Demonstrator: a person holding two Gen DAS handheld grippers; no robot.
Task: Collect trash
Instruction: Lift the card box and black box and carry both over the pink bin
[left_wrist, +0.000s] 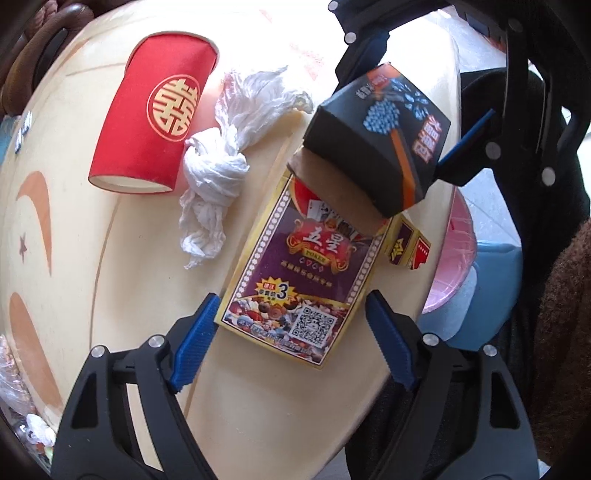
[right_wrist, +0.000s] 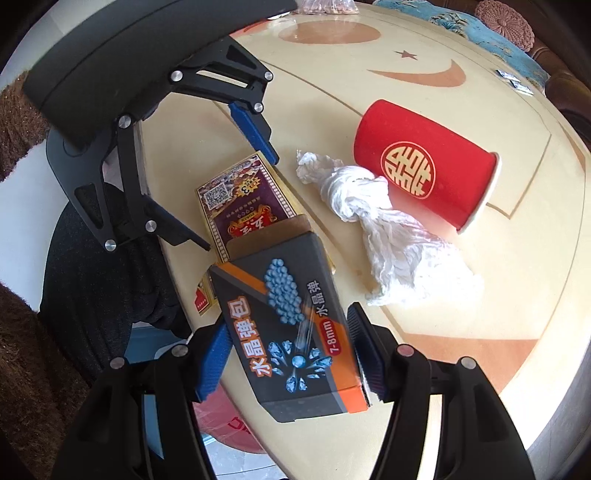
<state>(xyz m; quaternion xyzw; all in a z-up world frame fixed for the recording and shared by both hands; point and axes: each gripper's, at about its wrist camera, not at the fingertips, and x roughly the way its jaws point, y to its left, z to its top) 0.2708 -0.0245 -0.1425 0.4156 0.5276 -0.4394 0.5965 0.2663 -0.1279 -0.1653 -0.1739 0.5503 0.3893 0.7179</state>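
1. My right tongs (right_wrist: 288, 363) grip the dark gel-ball box (right_wrist: 291, 332) by its two long sides and hold it lifted off the desk (right_wrist: 461, 314), over the near edge.
2. My left tongs (left_wrist: 291, 339) stand wide open, one finger on each side of the playing-card box (left_wrist: 295, 273), which lies flat on the desk; I judge neither finger is touching it yet.
3. The bin with the pink liner (left_wrist: 448, 273) sits below the desk edge, just beyond the card box. From here I cannot tell whether any trash is in it.
4. Still on the desk: the red paper cup (left_wrist: 147, 114) on its side, the knotted white tissue (left_wrist: 218, 173) just beside it, the card box, and a small purple-and-red carton (left_wrist: 406, 245) at the edge.
5. My judgement: early in the job, with one piece in hand, none visibly binned, and four left to collect.
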